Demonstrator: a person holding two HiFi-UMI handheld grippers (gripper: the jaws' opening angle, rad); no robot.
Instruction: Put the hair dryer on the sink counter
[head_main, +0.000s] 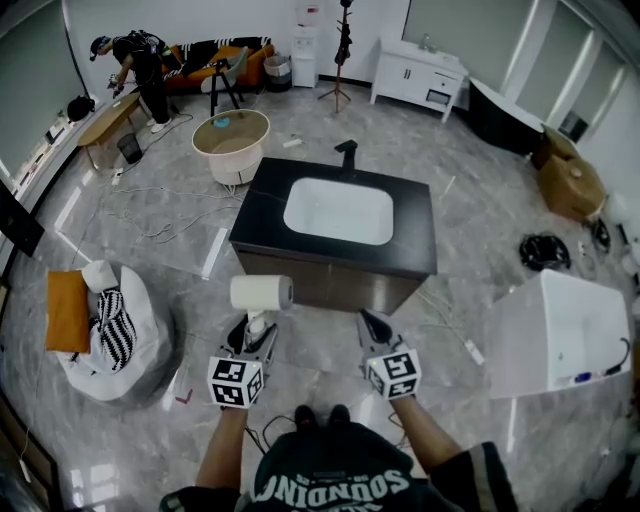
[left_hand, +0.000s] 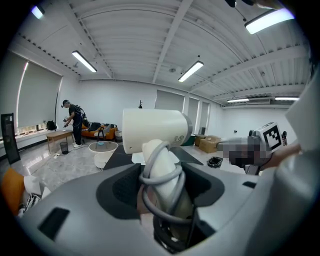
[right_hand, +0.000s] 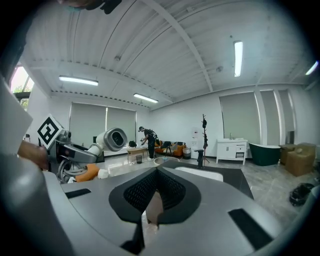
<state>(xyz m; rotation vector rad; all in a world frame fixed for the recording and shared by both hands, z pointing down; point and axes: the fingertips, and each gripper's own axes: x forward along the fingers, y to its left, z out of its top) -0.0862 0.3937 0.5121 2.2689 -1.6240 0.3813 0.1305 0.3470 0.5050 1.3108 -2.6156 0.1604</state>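
White hair dryer (head_main: 262, 292), clamped in left gripper (head_main: 257, 324) jaws, hangs at sink counter (head_main: 262, 215) front edge; right gripper (head_main: 373, 322) jaws closed, empty.

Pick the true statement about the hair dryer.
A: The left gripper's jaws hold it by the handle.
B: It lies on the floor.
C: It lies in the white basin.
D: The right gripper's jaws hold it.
A: in the left gripper view the left gripper has its jaws clamped on the cord-wrapped handle of the hair dryer, which the head view shows in the air short of the sink counter.
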